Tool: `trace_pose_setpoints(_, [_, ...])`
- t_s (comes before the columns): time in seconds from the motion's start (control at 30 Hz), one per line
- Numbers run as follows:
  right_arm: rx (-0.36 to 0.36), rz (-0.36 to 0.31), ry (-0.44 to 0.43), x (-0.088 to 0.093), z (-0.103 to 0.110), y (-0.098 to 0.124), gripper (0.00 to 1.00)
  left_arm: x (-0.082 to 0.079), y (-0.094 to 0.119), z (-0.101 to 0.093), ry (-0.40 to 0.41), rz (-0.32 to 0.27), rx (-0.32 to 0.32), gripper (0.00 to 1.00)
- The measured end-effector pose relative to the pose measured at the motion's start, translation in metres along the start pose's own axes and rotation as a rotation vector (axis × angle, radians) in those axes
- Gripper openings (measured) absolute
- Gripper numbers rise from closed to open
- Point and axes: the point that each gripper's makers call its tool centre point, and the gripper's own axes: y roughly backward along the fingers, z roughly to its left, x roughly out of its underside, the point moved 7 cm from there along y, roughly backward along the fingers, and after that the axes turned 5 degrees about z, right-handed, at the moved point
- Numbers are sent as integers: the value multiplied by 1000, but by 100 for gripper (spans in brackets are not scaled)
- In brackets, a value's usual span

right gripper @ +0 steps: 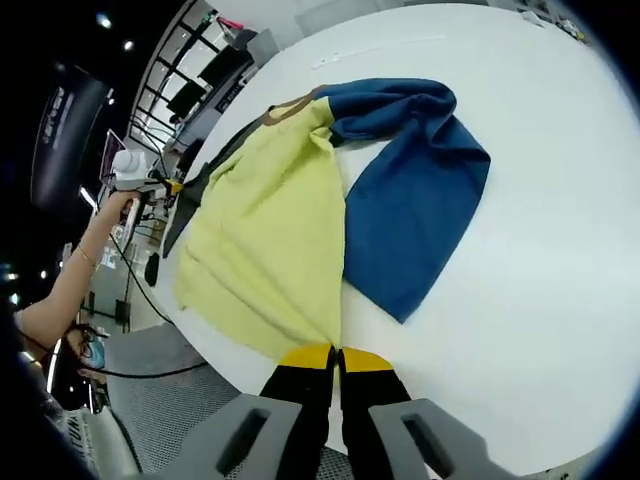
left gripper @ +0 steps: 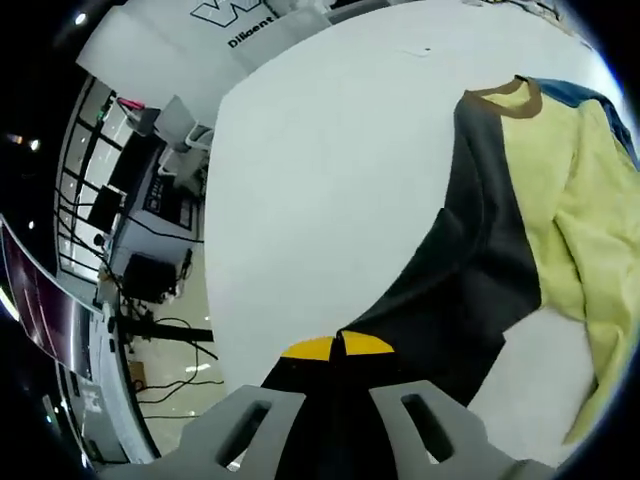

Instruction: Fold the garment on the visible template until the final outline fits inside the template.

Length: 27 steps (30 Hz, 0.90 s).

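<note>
**Garment pinched at two edges on a white table**

Garment (right gripper: 300, 210) is a soft, matte shirt in three colour blocks: a pale yellow middle panel, a deep blue part (right gripper: 415, 200) and a dark charcoal part (left gripper: 480, 270). It lies loosely spread on a smooth white table (left gripper: 330, 170), with a brown ribbed collar (left gripper: 510, 95) at the neck. The fabric is limp and creased; the yellow panel shows gentle ripples, and the blue part is bunched in thick folds near the collar before flattening into a blunt, angled end.

In the left gripper view, the left gripper (left gripper: 338, 347) has its yellow-tipped black jaws pressed together on the narrow end of the charcoal cloth, which tapers towards them. In the right gripper view, the right gripper (right gripper: 336, 355) has its jaws likewise closed, pinching the lower edge of the yellow panel near the table's rim.

At the left of the right gripper view, a person's hand (right gripper: 120, 205) grips the other tool beside the charcoal edge of the shirt. Beyond the table stand dark equipment racks (left gripper: 130, 200) and trailing cables.
</note>
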Motion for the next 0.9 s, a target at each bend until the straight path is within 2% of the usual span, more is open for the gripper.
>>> trace_pose_setpoints(0.07, [6, 6, -6, 3, -2, 0, 0, -3, 0, 3, 6, -6, -14, 5])
trace_pose_setpoints(0.17, [3, 4, -5, 4, -2, 0, 0, -6, 2, 2, 18, -16, 2, 5])
trace_pose_setpoints(0.23, [13, -2, 40, 3, -1, -1, 0, -7, 4, -5, 60, -23, 62, 5])
trace_pose_setpoints(0.3, [42, -9, 140, 1, 0, 0, 0, -13, 8, -13, 122, -111, 146, 5])
trace_pose_setpoints(0.33, [47, -8, 158, 1, 1, 0, 0, -14, 9, -14, 126, -118, 156, 7])
trace_pose_setpoints(0.37, [79, -13, 232, 0, 2, 1, 0, -16, 14, -17, 88, -156, 161, 12])
trace_pose_setpoints(0.43, [82, -17, 237, -1, 5, 2, 14, -18, 20, -23, 1, -172, 141, 31])
trace_pose_setpoints(0.5, [69, -40, 244, -5, 9, 4, 25, -18, 26, -31, -5, -192, 151, 41])
trace_pose_setpoints(0.53, [64, -49, 256, -6, 10, 4, 25, -17, 29, -34, 9, -200, 163, 43])
trace_pose_setpoints(0.6, [65, -61, 285, -8, 13, 5, 23, -16, 34, -46, 50, -232, 222, 43])
trace_pose_setpoints(0.67, [76, -72, 298, -10, 14, 5, 24, -15, 38, -56, 59, -244, 268, 44])
trace_pose_setpoints(0.83, [96, -81, 317, -12, 13, 4, 28, -10, 43, -68, 27, -240, 259, 43])
trace_pose_setpoints(0.9, [93, -92, 322, -14, 15, 4, 30, -6, 44, -77, 33, -230, 283, 44])
